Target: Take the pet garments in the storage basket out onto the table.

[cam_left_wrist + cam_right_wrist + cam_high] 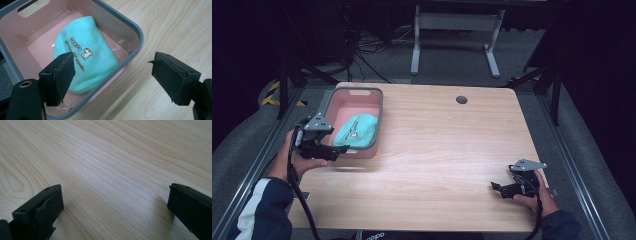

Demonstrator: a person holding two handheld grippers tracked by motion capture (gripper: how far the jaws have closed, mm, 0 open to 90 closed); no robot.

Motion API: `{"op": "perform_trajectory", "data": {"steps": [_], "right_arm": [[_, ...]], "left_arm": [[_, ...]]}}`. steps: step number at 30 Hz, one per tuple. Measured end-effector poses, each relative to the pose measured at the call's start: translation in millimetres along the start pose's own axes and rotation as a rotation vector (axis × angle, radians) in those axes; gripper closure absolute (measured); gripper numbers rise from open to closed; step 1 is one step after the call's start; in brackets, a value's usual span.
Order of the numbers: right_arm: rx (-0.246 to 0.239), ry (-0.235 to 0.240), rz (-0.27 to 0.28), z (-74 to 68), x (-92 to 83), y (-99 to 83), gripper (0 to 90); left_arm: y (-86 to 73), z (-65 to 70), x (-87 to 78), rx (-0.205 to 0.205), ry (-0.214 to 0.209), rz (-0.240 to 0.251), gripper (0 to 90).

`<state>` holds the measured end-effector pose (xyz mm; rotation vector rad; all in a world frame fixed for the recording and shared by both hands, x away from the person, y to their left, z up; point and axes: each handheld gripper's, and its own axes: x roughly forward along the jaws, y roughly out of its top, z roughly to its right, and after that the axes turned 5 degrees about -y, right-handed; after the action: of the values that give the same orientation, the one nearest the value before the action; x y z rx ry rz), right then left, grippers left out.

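Note:
A folded mint-green cloth (357, 130) with a printed logo lies inside a pink bin (343, 100) with a grey rim at the table's left. In the left gripper view the cloth (85, 55) rests on the floor of the bin (136, 30), below and beyond the jaws. My left gripper (337, 151) hovers over the bin's near corner, open, with nothing between its jaws (112, 75). My right gripper (497, 187) rests low at the table's front right, open over bare wood (115, 202).
The wooden table (447, 145) has a dark cable hole (461, 99) near its far edge. Beyond the table stand a white desk frame (456, 30) and cables on a grey floor. A black and yellow marking (273, 95) lies at the left.

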<state>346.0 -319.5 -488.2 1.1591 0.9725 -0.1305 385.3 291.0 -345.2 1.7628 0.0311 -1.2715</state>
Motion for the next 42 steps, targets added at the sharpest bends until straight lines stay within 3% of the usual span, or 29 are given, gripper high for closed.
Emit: {"op": "perform_trajectory", "data": {"steps": [5, 9, 14, 24, 26, 34, 35, 36, 37, 39, 42], "right_arm": [[0.000, -0.001, 0.000, -0.1, 0.0, -0.1, 0.6], [0.001, -0.001, 0.000, -0.1, -0.1, -0.1, 0.6], [0.001, -0.001, 0.000, -0.1, -0.1, -0.1, 0.6], [0.001, -0.001, 0.000, -0.2, -0.2, -0.1, 0.7], [0.008, 0.000, 0.000, -0.6, -0.7, -0.3, 0.7], [0.011, -0.007, -0.002, -1.2, -1.3, -1.1, 0.7], [0.011, -0.008, -0.002, -1.2, -1.4, -1.1, 0.7], [0.011, -0.008, -0.002, -1.2, -1.4, -1.1, 0.7], [0.012, -0.008, -0.002, -1.2, -1.5, -1.3, 0.7], [0.011, -0.009, -0.001, -1.1, -1.5, -1.4, 0.7], [0.013, -0.011, -0.002, -1.3, -1.9, -1.7, 0.7]], "left_arm": [[12.1, -13.4, 16.3, -0.026, -0.006, -0.048, 18.4], [25.9, -25.9, 32.7, -0.009, -0.004, -0.092, 17.6], [35.5, -35.0, 55.1, -0.023, -0.009, -0.149, 17.3], [51.0, -55.8, 112.8, -0.051, -0.050, -0.376, 18.6], [51.2, -59.8, 122.7, -0.076, -0.065, -0.423, 18.6], [50.7, -72.8, 147.9, -0.101, -0.020, -0.529, 18.8], [46.8, -74.8, 154.7, -0.132, -0.022, -0.556, 18.1], [46.8, -74.8, 154.7, -0.132, -0.022, -0.556, 17.1], [43.5, -78.2, 159.0, -0.166, -0.034, -0.563, 14.7], [42.9, -80.3, 159.2, -0.172, -0.040, -0.559, 13.5], [41.7, -81.4, 158.1, -0.184, -0.080, -0.547, 19.1]]}}
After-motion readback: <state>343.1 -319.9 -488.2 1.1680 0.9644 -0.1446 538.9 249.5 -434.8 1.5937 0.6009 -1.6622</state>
